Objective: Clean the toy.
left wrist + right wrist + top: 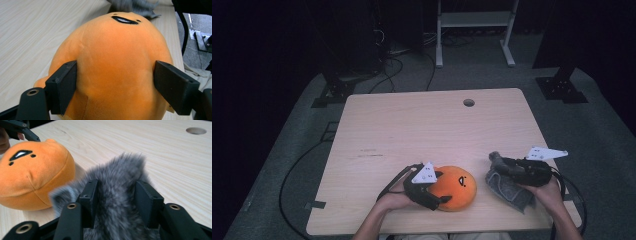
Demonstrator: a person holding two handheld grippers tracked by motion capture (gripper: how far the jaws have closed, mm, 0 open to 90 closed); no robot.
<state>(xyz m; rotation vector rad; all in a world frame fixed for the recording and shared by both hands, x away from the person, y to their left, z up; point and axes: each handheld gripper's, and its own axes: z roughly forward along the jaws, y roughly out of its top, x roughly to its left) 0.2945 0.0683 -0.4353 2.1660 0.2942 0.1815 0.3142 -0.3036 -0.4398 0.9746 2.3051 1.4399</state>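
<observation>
- The orange plush toy (455, 188) lies near the front edge of the table (412, 120), a rounded, squashy dome of short smooth pile with a stitched black face on top
- It looks light and soft, likely to dent under any squeeze; the broad sides are the sensible place to hold it, low down where the seam runs
- The left gripper (115, 85) is clamped on this toy, its jaws pressing into both flanks
- Just to its right, apart from it, lies the grey furry toy (508, 185), long-haired, floppy and shapeless; it should weigh little and sag when lifted, so the thick middle is the best hold
- The right gripper (116, 200) straddles that grey fur; whether the pads bite or stand loose I cannot tell
- The table is pale wood grain, smooth, with a round hole (469, 102) near its far edge
</observation>
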